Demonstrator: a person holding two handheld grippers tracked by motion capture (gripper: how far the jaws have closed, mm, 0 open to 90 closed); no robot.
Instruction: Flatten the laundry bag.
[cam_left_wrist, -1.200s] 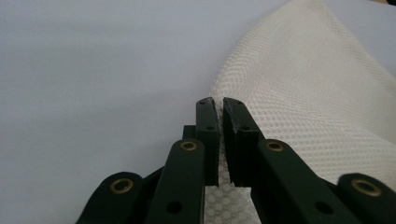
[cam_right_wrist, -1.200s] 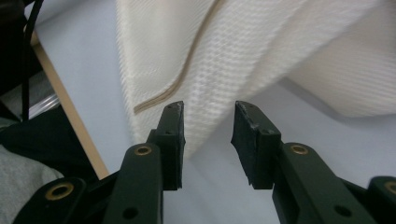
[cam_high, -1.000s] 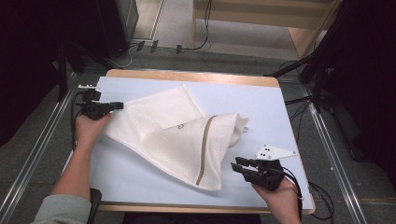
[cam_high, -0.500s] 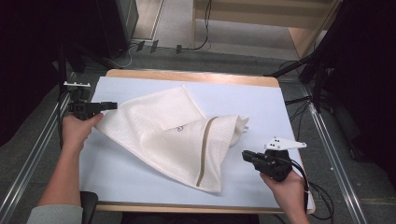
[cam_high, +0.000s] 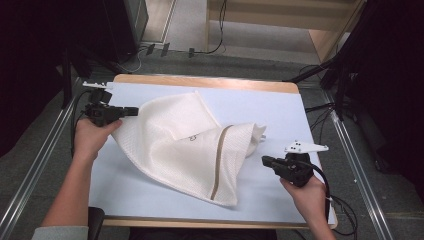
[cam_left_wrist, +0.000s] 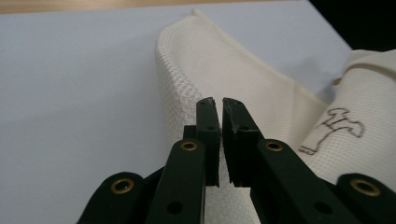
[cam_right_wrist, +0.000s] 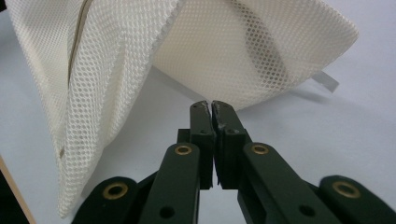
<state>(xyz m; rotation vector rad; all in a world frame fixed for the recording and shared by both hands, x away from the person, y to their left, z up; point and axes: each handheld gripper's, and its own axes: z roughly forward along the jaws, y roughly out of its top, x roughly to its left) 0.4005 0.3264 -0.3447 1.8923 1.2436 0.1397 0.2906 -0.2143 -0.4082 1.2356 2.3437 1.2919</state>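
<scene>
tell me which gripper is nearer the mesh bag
Left. The left gripper is at the mesh bag's left edge, fingers over the fabric. The right gripper sits on the table to its right, apart from it.

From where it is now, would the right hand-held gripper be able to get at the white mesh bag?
Probably yes. The right hand-held gripper sits just off the mesh bag, pointing at its nearest fold, with bare table between them and nothing in the way. Its jaws are shut, so they would have to open first.

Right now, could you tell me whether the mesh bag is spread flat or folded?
Folded: the mesh bag lies doubled over on the table, its right part bulging up.
</scene>
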